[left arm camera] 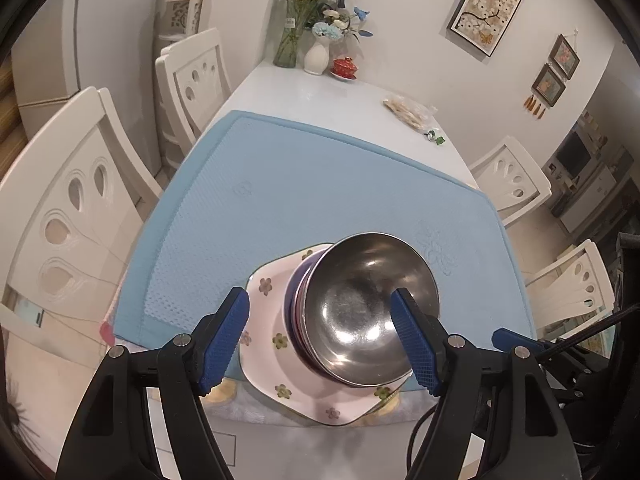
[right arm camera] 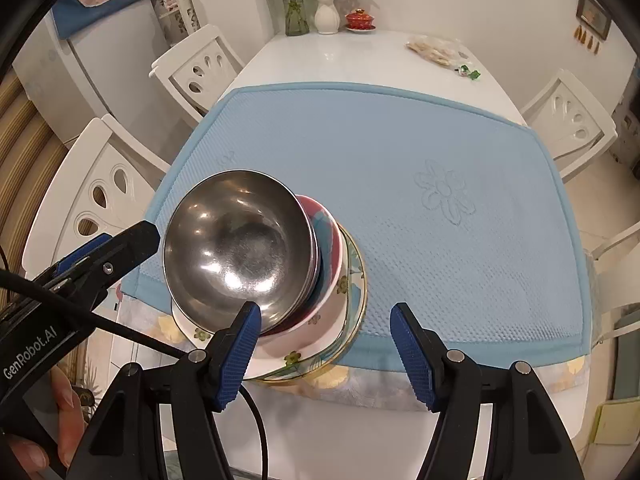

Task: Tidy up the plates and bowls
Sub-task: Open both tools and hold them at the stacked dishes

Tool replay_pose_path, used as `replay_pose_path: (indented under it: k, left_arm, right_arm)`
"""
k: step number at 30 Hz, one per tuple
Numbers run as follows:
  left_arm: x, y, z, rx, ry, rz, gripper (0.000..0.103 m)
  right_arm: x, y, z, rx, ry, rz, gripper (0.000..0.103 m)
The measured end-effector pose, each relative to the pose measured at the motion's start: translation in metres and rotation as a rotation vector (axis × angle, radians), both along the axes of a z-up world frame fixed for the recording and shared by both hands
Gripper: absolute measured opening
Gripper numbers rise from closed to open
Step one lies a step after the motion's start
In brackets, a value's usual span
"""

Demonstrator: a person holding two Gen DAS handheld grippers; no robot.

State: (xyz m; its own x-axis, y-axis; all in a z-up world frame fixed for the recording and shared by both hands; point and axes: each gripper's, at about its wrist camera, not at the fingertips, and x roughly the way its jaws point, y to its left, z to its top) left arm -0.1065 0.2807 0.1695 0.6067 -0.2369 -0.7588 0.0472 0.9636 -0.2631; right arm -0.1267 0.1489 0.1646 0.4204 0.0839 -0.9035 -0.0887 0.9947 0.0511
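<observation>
Steel bowl point(left arm camera: 366, 312): topmost of stack on floral plate point(left arm camera: 280, 376), mat's point(left arm camera: 280, 184) near edge.
Handling: light, slippery (judged); rim is best taken.
Left gripper point(left arm camera: 320, 344): fingers apart, unclamped.
Right gripper point(right arm camera: 326, 354): fingers apart, empty.

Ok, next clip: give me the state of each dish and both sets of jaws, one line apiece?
Steel bowl: upright, empty, top of the stack.
Red and blue bowl: nested under the steel bowl.
Floral plate: flat, bottom of the stack, at the near edge of the blue mat.
Left gripper: jaws open, over the stack, gripping nothing.
Right gripper: jaws open, empty.
</observation>
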Motion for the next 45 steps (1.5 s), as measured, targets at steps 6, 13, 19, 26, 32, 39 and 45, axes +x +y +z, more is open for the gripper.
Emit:
replay_pose_path:
  k: [6, 13, 19, 26, 32, 39, 45]
  left_arm:
    - [-0.002, -0.004, 0.002, 0.006, -0.009, -0.015, 0.072]
    - [-0.004, -0.005, 0.004, 0.034, -0.024, -0.004, 0.072]
    - [-0.003, -0.003, 0.006, 0.049, -0.029, 0.018, 0.072]
    - [0.0, -0.006, 0.002, 0.09, 0.0, 0.024, 0.072]
    - [0.001, -0.005, 0.001, 0.103, 0.011, 0.037, 0.072]
    - [0.003, -0.006, 0.0, 0.109, 0.011, 0.04, 0.072]
    - [0.004, -0.004, 0.002, 0.152, -0.021, 0.075, 0.072]
  right_arm:
    - [-0.001, -0.004, -0.001, 0.011, 0.009, -0.009, 0.065]
    - [0.001, -0.004, -0.003, 0.012, 0.018, 0.0, 0.065]
    - [0.002, -0.003, -0.005, 0.022, 0.03, 0.006, 0.065]
    - [0.003, -0.006, -0.002, 0.036, 0.017, 0.005, 0.065]
    - [0.003, -0.01, -0.002, 0.053, 0.022, 0.001, 0.065]
    - [0.006, -0.011, -0.004, 0.058, 0.028, 0.0, 0.065]
    - [0.008, -0.01, -0.006, 0.065, 0.036, 0.002, 0.065]
